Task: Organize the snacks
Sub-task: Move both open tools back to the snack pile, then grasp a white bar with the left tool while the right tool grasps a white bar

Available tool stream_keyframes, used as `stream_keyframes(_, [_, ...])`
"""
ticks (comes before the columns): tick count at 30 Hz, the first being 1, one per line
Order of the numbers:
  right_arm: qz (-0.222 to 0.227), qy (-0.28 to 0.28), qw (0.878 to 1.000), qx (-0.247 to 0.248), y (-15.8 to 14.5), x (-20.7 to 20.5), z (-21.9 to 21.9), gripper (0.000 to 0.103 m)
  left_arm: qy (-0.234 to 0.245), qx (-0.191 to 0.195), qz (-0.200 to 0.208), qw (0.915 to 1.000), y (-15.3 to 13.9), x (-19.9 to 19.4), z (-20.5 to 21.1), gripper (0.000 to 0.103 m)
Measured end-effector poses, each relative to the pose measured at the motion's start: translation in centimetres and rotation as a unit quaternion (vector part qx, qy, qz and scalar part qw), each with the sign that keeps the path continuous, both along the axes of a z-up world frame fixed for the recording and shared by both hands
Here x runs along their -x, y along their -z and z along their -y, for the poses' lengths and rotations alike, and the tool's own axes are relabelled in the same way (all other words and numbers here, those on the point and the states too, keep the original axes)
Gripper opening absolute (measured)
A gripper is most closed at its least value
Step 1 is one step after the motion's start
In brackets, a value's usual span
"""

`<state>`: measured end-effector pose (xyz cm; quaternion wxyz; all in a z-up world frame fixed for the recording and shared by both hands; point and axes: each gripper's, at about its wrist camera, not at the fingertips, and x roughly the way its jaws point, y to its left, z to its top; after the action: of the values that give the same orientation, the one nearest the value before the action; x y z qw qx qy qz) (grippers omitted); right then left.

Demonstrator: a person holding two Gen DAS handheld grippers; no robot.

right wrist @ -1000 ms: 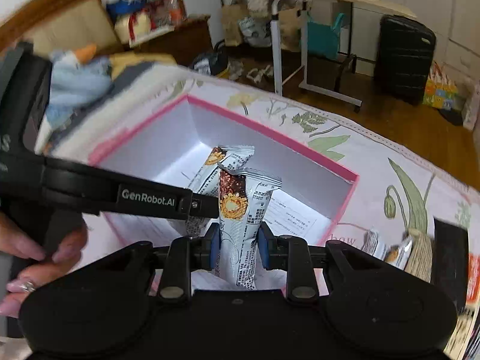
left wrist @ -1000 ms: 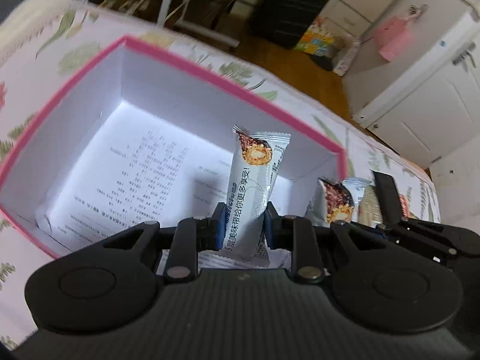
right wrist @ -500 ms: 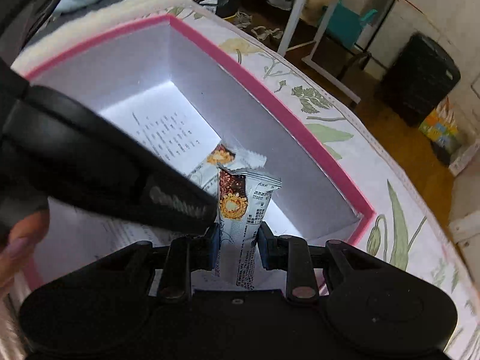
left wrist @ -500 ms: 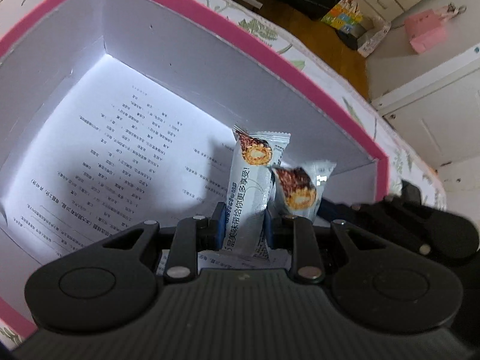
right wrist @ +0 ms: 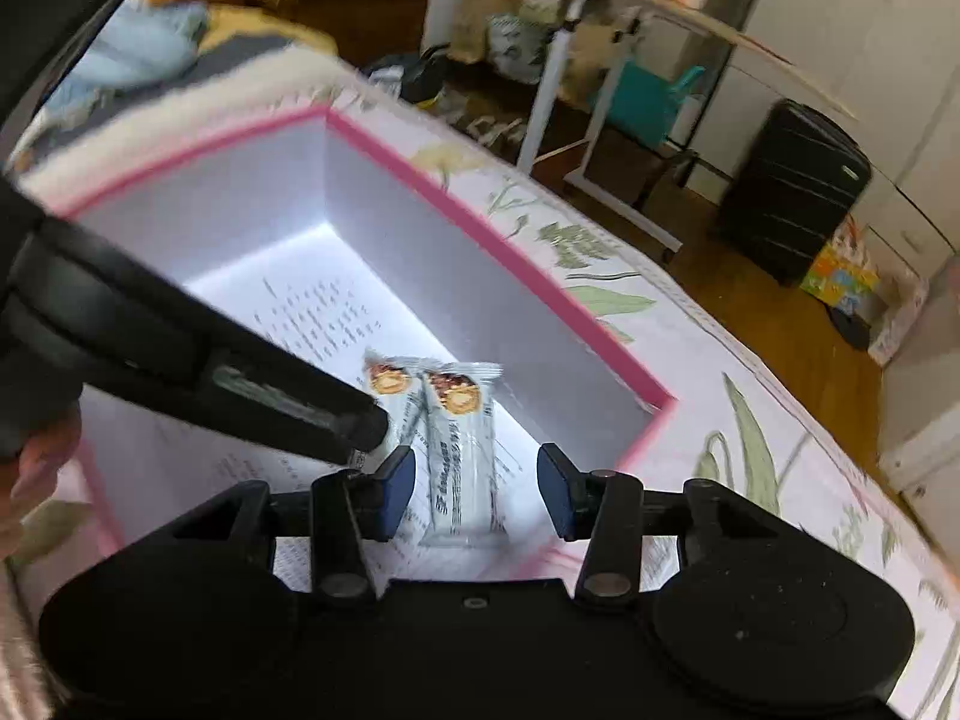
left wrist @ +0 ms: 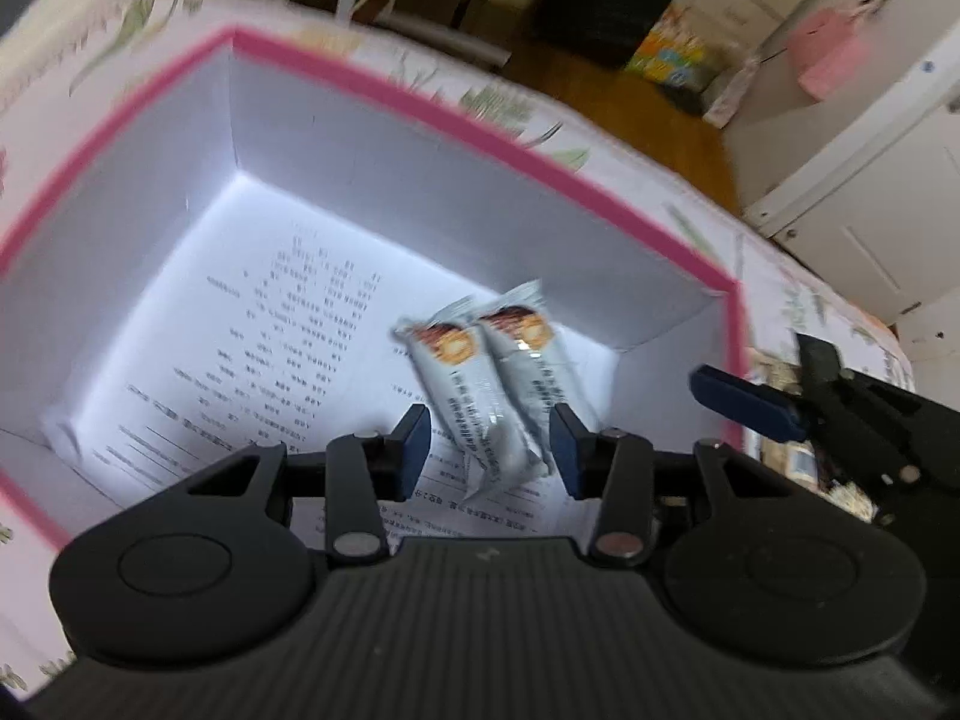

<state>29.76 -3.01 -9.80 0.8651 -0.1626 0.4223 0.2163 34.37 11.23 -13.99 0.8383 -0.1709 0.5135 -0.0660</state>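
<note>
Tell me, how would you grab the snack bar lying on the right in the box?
Probably from straight above, pinching the right snack bar across its narrow middle. It lies flat beside the left snack bar in the pink-rimmed box, so one finger must slip between them.

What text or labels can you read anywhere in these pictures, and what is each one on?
None can be quoted.
Two snack bars: print down each wrapper, too blurred to read.
Printed sheet lining the pink-rimmed box: rows of small text, too small to read.
Left gripper side, in the right wrist view: a light logo streak, motion-blurred.
Colourful carton on the floor: illegible.
</note>
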Motion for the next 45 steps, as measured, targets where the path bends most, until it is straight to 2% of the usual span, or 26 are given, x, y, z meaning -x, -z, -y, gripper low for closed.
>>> stream_keyframes(5, [0.01, 0.011, 0.998, -0.064, -4.4, 4.4, 4.7, 0.05, 0.027, -0.009, 0.056, 0.9981, -3.8, 2.9, 0.0, 0.042])
stream_keyframes(6, [0.009, 0.013, 0.997, -0.075, -5.1, 4.8, 5.6, 0.05, 0.031, -0.005, 0.067, 0.9973, -4.6, 3.7, 0.0, 0.042])
stream_keyframes(10, [0.004, 0.023, 0.994, -0.107, -8.1, 7.6, 9.3, 0.05, 0.04, 0.059, 0.093, 0.9931, -7.0, 7.4, 0.0, 0.042])
stream_keyframes(14, [0.008, 0.037, 0.992, -0.123, -9.2, 9.6, 12.8, 0.05, 0.063, 0.049, 0.108, 0.9909, -8.7, 10.3, 1.1, 0.042])
stream_keyframes(19, [0.003, 0.073, 0.991, -0.11, -9.3, 12.6, 16.7, 0.05, 0.115, 0.038, 0.118, 0.9856, -10.1, 12.9, 3.6, 0.044])
stream_keyframes(25, [0.014, 0.077, 0.994, -0.071, -9.5, 15.5, 19.5, 0.053, 0.179, 0.008, 0.12, 0.9766, -11.2, 14.5, 8.8, 0.047])
stream_keyframes(27, [0.008, 0.081, 0.994, -0.069, -8.9, 16.1, 20.6, 0.06, 0.199, -0.001, 0.116, 0.9731, -11.0, 15.0, 10.7, 0.048])
stream_keyframes(31, [-0.016, 0.103, 0.993, -0.058, -7.2, 15.9, 22.7, 0.064, 0.227, -0.009, 0.105, 0.9681, -9.7, 15.1, 14.4, 0.054])
stream_keyframes(33, [-0.032, 0.125, 0.99, -0.055, -5.9, 15.3, 23.8, 0.074, 0.234, -0.011, 0.099, 0.9671, -8.7, 14.6, 16.4, 0.055])
stream_keyframes(39, [-0.053, 0.19, 0.978, -0.067, -1.9, 13.6, 27.7, 0.076, 0.258, -0.033, 0.084, 0.962, -5.4, 13.1, 21.7, 0.061])
stream_keyframes(45, [-0.067, 0.205, 0.975, -0.056, 1.4, 12.4, 30.1, 0.076, 0.258, -0.029, 0.06, 0.9639, -1.2, 12.4, 23.4, 0.061])
